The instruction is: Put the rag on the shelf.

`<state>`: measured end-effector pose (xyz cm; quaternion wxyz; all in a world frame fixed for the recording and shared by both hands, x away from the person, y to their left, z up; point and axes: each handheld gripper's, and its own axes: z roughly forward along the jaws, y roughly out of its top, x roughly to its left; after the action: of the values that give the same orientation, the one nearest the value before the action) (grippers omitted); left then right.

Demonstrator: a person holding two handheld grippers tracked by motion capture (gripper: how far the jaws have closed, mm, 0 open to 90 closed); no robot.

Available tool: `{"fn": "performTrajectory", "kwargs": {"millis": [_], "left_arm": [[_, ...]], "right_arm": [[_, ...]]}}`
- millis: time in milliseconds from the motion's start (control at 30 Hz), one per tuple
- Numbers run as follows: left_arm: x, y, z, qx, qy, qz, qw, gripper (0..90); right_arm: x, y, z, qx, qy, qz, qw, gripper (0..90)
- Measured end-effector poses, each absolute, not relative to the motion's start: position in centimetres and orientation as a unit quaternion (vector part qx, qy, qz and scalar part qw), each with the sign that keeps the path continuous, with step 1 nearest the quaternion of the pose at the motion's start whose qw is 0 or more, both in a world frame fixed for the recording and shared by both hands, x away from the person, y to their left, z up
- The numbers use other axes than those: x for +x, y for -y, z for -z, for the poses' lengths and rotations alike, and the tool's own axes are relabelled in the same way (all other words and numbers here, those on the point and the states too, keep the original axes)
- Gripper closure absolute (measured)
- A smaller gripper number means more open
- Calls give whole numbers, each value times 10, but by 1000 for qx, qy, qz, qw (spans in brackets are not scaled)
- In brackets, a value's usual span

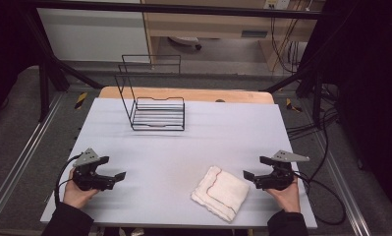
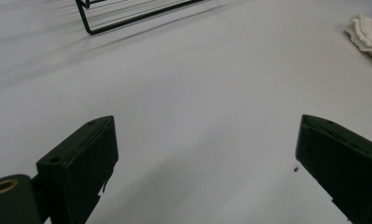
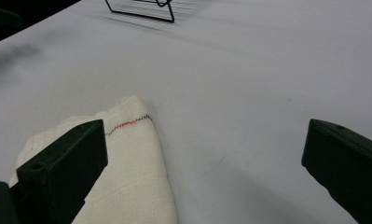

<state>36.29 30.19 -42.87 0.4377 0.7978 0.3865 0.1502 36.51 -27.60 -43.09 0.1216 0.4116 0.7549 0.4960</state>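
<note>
A folded white cloth (image 1: 220, 192) with a red and dark stitched line lies near the table's front right. My right gripper (image 1: 257, 168) rests low just to its right, open, nothing between the jaws; in the right gripper view the cloth (image 3: 132, 168) lies under and beside the left jaw, while my right gripper (image 3: 204, 154) holds only bare table. At the front left, my left gripper (image 1: 112, 168) is held by a hand, open and empty, pointing toward the middle. The left gripper view has the left gripper (image 2: 206, 144) over bare table, the cloth (image 2: 368, 33) far off at the right.
A black wire rack (image 1: 154, 109) stands at the back middle of the white table (image 1: 183, 142), also seen as rack (image 2: 127, 14) and rack (image 3: 144, 10). Cables trail off both sides. A metal frame surrounds the table.
</note>
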Motion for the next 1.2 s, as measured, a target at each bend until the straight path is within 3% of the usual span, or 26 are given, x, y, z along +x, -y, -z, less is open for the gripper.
{"fn": "performTrajectory", "kwargs": {"millis": [633, 1200], "left_arm": [[363, -281, 425, 796, -395, -146, 435, 57], [357, -201, 417, 817, -365, -121, 429, 64]], "right_arm": [[366, 275, 433, 424, -757, -482, 119, 9], [365, 263, 434, 419, -770, -467, 116, 15]]}}
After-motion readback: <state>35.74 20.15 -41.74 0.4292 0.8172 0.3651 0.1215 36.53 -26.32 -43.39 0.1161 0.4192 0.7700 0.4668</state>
